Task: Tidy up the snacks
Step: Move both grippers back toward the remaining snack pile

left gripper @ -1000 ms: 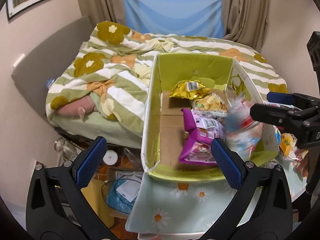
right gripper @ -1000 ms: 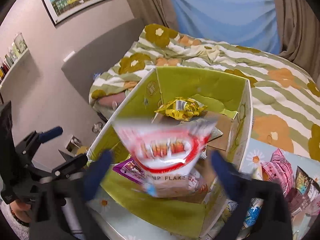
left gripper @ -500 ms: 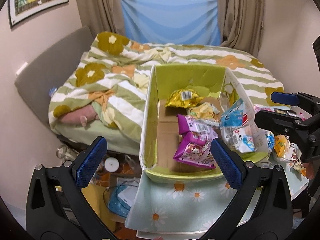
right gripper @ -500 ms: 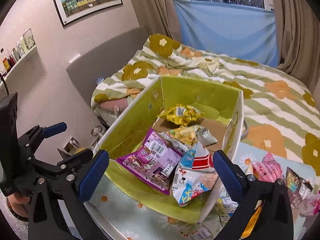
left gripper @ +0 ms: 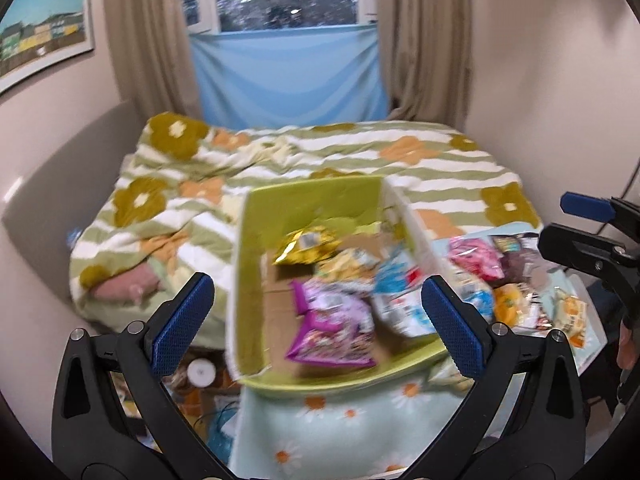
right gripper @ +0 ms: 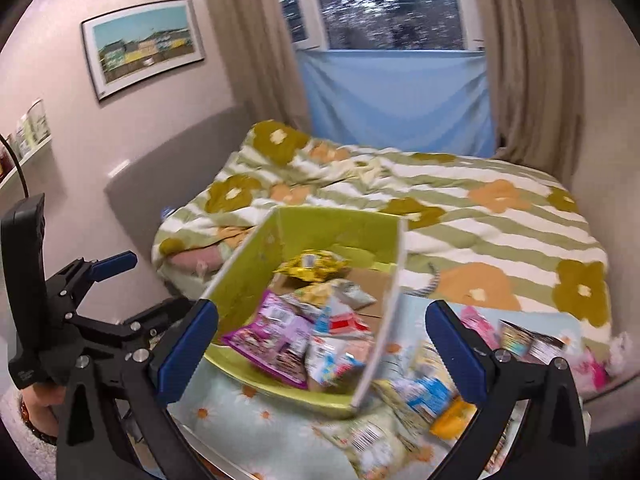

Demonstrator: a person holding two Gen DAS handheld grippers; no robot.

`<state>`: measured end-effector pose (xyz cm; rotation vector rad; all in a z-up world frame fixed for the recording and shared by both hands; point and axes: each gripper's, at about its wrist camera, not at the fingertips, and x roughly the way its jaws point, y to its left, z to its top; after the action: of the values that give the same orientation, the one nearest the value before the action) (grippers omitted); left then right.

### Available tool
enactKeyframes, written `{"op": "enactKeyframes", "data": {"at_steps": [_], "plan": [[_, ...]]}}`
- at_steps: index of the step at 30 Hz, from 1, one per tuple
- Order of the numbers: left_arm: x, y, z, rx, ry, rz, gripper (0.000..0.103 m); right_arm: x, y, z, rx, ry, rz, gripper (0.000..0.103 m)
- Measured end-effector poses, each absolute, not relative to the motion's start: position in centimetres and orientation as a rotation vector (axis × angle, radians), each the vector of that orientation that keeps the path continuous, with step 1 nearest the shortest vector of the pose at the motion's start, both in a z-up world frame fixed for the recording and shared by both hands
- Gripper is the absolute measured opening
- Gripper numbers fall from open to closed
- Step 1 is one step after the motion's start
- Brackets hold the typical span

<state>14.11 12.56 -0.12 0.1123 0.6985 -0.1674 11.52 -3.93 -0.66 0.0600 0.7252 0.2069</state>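
Observation:
A green cardboard box [left gripper: 248, 280] [right gripper: 240, 264] stands on the daisy-print tabletop and holds several snack bags: a yellow one [left gripper: 306, 244] at the back, a purple one [left gripper: 332, 332] [right gripper: 272, 336] in front, a red, white and blue one [left gripper: 400, 304] [right gripper: 332, 356] at its right. More loose snack bags [left gripper: 504, 276] [right gripper: 432, 396] lie on the table right of the box. My left gripper [left gripper: 320, 324] is open and empty, pulled back before the box. My right gripper [right gripper: 324, 352] is open and empty, also back from the box.
The daisy-print table [left gripper: 340, 424] ends just left of the box, with clutter on the floor [left gripper: 200, 372] below. A bed with a striped flower quilt [left gripper: 320, 152] lies behind the table. Walls stand close at left and right.
The right gripper let go of the red, white and blue bag, which now lies in the box. Both grippers have since pulled back and tilted up; the view is blurred.

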Motion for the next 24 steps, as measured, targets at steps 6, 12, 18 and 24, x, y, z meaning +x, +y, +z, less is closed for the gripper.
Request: {"op": "enactKeyframes", "data": {"at_steps": [6, 12, 18, 24], "plan": [[13.7, 6.6, 0.0, 0.149, 0.684, -0.262, 0.103, 7.4, -10.1, 0.3, 0.101, 0.694, 0.05, 0.103], [13.1, -0.1, -0.5, 0.155, 0.703, -0.312, 0.103, 4.3, -17.7, 0.5, 0.145, 0.701, -0.063, 0.103], [12.4, -7.7, -2.5, 0.176, 0.762, -0.358, 0.103, 2.2, -23.9, -0.3, 0.172, 0.759, -0.112, 0.103], [11.3, -14.2, -5.4, 0.225, 0.815, -0.376, 0.103, 0.7, -29.2, -2.7, 0.218, 0.825, -0.129, 0.103]]}}
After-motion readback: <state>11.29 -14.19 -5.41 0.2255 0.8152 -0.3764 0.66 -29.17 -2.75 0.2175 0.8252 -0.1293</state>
